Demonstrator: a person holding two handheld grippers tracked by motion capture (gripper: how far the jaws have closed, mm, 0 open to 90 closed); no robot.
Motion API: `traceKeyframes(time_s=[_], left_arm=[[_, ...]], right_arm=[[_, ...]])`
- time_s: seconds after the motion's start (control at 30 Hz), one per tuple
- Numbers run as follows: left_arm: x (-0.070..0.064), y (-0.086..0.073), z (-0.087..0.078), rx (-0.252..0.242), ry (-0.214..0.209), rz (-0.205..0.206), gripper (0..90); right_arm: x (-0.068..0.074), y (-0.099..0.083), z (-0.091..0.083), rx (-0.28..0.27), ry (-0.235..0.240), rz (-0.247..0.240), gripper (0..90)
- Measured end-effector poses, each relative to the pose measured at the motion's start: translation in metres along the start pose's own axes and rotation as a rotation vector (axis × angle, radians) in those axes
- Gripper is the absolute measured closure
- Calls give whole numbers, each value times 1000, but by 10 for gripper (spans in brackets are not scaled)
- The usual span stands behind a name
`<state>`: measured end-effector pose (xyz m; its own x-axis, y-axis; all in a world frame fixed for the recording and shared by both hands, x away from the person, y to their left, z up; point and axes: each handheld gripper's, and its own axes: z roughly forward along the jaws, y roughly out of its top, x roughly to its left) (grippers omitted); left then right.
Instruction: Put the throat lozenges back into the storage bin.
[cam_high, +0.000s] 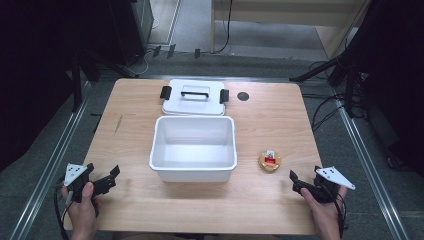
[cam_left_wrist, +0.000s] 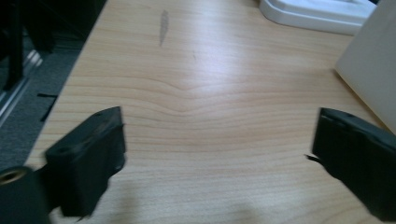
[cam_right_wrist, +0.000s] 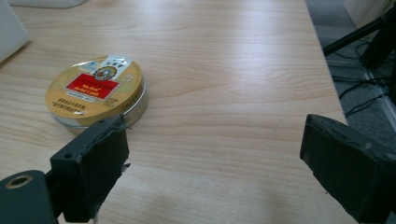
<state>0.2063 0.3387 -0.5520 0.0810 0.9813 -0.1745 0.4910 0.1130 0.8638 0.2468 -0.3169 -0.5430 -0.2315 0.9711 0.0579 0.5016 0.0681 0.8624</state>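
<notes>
— What is the surface like?

— A pale wood-grain tabletop (cam_high: 260, 200), rectangular, with a faint grey smear (cam_high: 118, 124) near its left edge and a small dark round spot (cam_high: 243, 96) toward the far side. Around it the floor is grey carpet, with metal rails along both sides, black stands and loose cables to the right, and light wooden furniture at the back.

— And what sits on it?

— A white open box (cam_high: 193, 172) in the middle, empty inside. Just behind it, touching or nearly so, lies its white lid (cam_high: 172, 102) with a black handle and black clips at each end. To the right of the box, apart from it, a small round gold tin (cam_high: 269, 161) with a red label lies flat.

— Where are the tools?

— The left tool (cam_high: 111, 176) is held at the near left corner, jaws spread wide over bare wood, holding nothing. The right tool (cam_high: 296, 181) is at the near right, jaws also wide and empty, with the tin just ahead of its left jaw in the right gripper view.
</notes>
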Motion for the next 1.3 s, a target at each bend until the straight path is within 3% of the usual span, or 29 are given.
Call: traceKeyframes(time_s=[0.2,0.5,0.8,1.0,1.3], left_arm=[[-4,0,2,15,11,30,0],[-4,0,2,18,15,27,0],[-2,0,2,18,5,12,0],[-2,1,3,36,0,19,0],[-2,2,4,50,-9,21,0]], right_arm=[[6,9,0,37,10,-33,86],[10,28,1,127,9,-76,93],[16,51,4,257,-4,-154,116],[20,67,7,332,17,-212,120],[38,86,22,513,74,-343,131]])
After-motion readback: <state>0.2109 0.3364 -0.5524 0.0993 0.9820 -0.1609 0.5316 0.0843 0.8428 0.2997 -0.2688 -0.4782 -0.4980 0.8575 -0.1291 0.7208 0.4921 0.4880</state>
